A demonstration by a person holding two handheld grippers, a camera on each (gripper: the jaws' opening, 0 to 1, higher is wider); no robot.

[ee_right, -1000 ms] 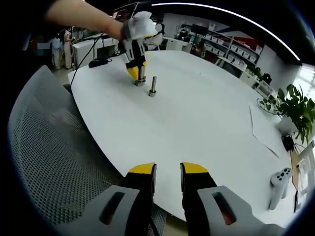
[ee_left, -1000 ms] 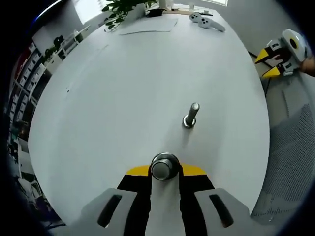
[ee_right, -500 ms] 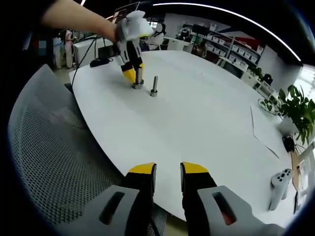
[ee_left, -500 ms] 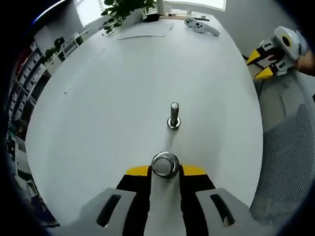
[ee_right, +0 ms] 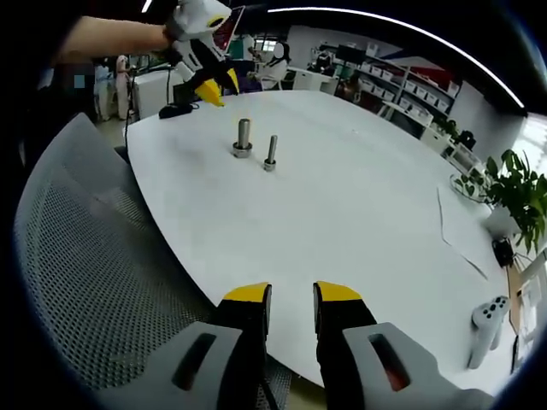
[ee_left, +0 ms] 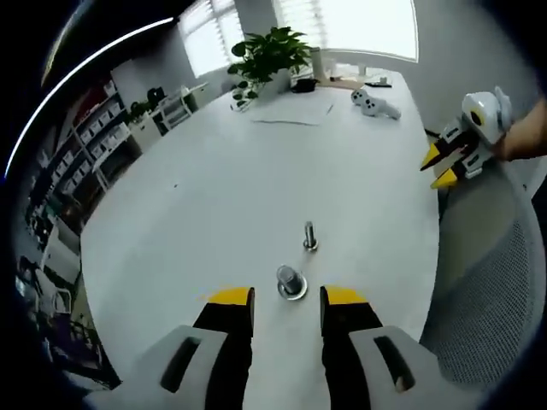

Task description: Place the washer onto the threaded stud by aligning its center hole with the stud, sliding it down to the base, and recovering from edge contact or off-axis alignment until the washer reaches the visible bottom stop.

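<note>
Two threaded studs stand on the white table [ee_left: 214, 188]: larger stud [ee_left: 291, 281] with a washer [ee_left: 291, 291] at its base just ahead of the left gripper [ee_left: 287, 297], jaws spread, empty; smaller stud [ee_left: 309, 237] beyond. Washer looks seated, full contact unclear. Right gripper [ee_right: 291, 294] idles off the table edge, slightly parted, holding nothing.

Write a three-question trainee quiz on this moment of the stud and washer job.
1. True or false: the left gripper is clamped on the thick stud.
2. What stands closest beside the thick stud? A. thin stud B. game controller C. potted plant
3. Fill in: the right gripper hovers over the edge of the white ____.

Key: 1 false, its jaws are open and lifted clear of the stud. 2 A. 3 table.
</note>
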